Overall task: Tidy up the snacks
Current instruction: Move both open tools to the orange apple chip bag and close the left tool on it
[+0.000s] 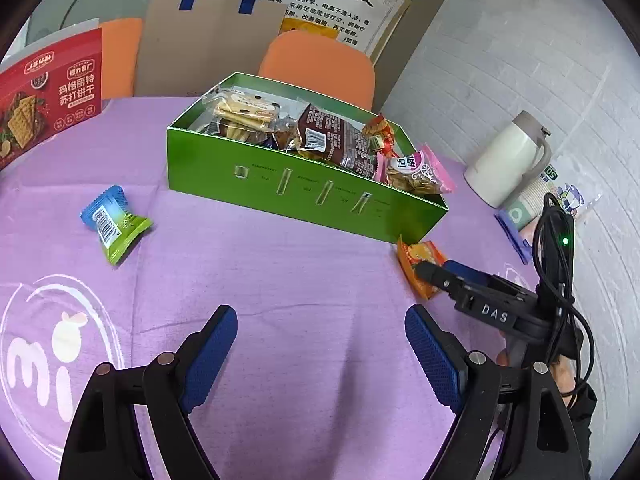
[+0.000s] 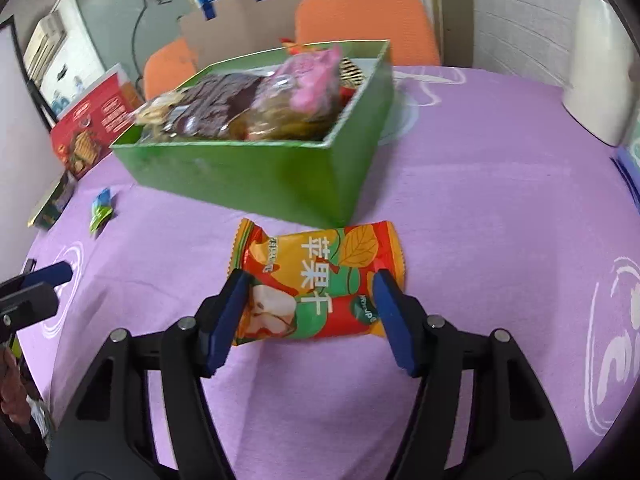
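The right gripper jaws straddle the orange packet, not yet clamped; a slippery film may squirt out. Left gripper jaws stand open, empty.

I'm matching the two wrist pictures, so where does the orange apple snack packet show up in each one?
Left wrist: the orange packet lies right of centre, at the green box's near corner, partly hidden by the right gripper.
Right wrist: the packet lies at centre, between the right gripper's fingers.
Shared landmark: the green box.
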`<state>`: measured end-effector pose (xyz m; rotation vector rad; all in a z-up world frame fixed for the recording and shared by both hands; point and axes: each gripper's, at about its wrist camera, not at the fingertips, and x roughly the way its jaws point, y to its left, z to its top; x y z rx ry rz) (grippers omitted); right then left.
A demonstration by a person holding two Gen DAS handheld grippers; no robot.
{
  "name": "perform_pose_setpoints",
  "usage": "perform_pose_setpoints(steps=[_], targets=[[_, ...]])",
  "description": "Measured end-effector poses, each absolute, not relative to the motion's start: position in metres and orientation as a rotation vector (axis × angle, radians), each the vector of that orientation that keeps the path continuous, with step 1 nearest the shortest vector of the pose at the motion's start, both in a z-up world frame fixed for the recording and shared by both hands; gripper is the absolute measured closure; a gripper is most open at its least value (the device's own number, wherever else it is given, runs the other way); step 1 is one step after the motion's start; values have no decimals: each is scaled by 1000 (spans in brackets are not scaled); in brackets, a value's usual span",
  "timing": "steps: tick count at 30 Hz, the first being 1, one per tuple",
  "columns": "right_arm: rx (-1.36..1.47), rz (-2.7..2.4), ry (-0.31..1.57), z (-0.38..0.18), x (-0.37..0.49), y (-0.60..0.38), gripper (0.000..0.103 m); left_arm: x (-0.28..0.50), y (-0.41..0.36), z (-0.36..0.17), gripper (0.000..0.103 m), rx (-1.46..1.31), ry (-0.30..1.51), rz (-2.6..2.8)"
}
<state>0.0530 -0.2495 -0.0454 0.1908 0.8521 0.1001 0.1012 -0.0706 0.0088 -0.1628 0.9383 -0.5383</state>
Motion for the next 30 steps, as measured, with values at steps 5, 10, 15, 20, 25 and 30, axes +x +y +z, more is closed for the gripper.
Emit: perform_pose_setpoints(steps=[5,10,15,20,25,30], targets=[[169,245,852,-46,34,-201,37,100,-64,3,15,-168,952,-538],[159,309,830,-43,5,-178,32,94,-56,-7,16,-182,982,-550],[160,253,811,-38,-4,-188,31,91,-52,-18,22,-203,1021,-581],[211,212,818,-37,17,-208,32,87,-59,-20,39,-197,1040,-640],[263,214,847,-40,46,-219,36,84,-69,-24,55,-179,1064,-697],[278,222,872,-47,52,-218,50,86,-78,-28,57,-168,1079,-708]])
